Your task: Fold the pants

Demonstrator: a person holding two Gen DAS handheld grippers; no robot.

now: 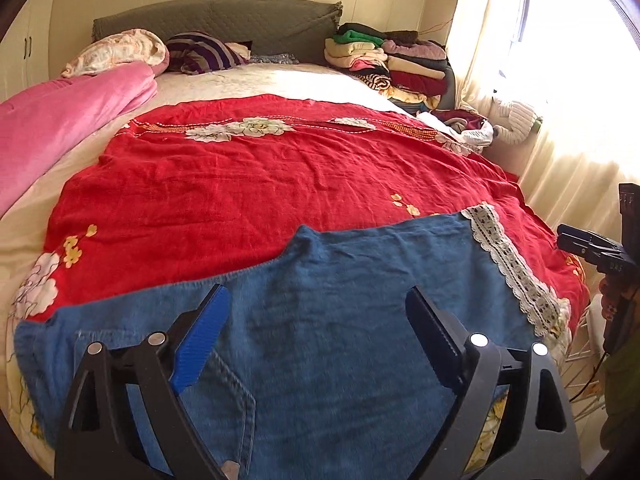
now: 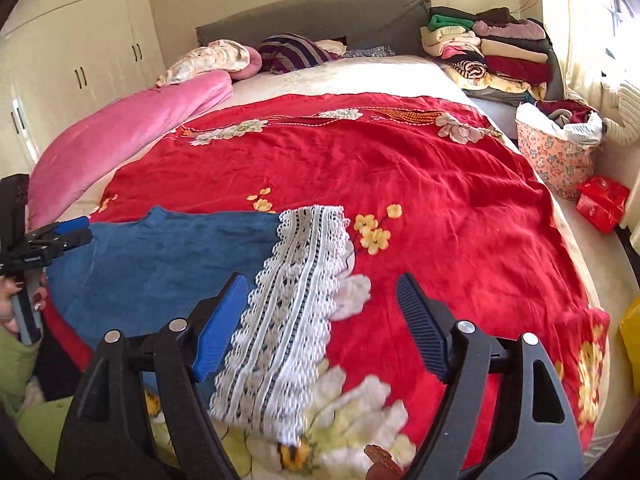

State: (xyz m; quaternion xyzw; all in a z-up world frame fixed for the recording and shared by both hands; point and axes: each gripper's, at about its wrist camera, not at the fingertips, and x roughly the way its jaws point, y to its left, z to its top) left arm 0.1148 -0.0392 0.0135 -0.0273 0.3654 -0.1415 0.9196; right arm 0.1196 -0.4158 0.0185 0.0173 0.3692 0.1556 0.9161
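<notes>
The soft, floppy denim pants point(image 1: 320, 320) lie on the red bedspread point(image 1: 260, 180), best gripped near the lace-trimmed hem point(image 2: 288, 300), both grippers' jaws apart, empty.

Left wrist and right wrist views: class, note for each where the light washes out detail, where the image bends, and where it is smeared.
Left wrist view: the window at upper right is blown out white, glare spilling over the curtain; fisheye bows the red blanket. Right wrist view: lighting is more even, glare only at the far right edge; the lace trim and printed flowers nearest the lens are softly smeared.
</notes>
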